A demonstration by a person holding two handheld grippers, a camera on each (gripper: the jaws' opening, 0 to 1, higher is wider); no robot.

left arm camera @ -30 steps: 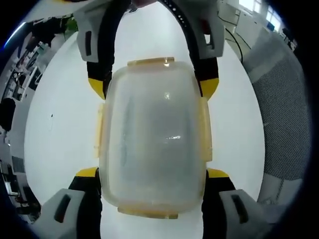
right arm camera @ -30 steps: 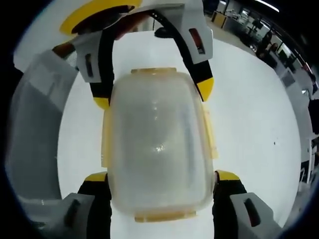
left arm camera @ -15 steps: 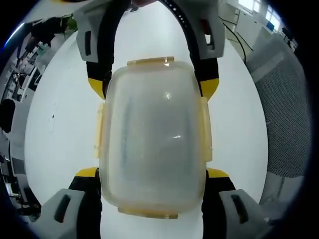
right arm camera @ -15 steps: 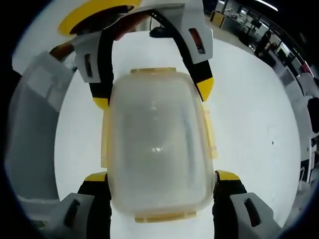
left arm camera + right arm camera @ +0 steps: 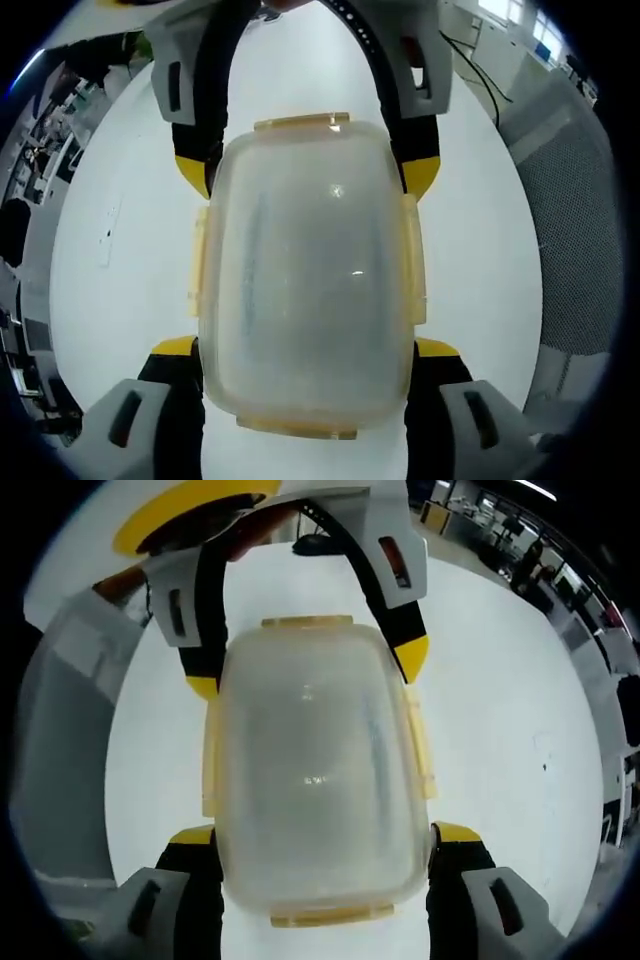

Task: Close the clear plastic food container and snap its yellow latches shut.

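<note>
The clear plastic food container (image 5: 305,270) has its lid on, with yellow latches (image 5: 411,262) along its edges. In the left gripper view my left gripper (image 5: 306,348) is shut on the near end, its yellow-tipped jaws pressed to both sides. My right gripper (image 5: 307,175) reaches in from the top and clamps the far end. The right gripper view mirrors this: the container (image 5: 315,765) sits between my right gripper (image 5: 325,833) at the bottom and my left gripper (image 5: 302,670) at the top. A yellow latch (image 5: 418,745) lies along its right side.
A white round table (image 5: 120,250) lies under the container, also seen as the table (image 5: 500,700) in the right gripper view. A grey mesh chair back (image 5: 565,200) stands at the right. A person's grey sleeve (image 5: 60,740) shows at the left. Office desks lie beyond.
</note>
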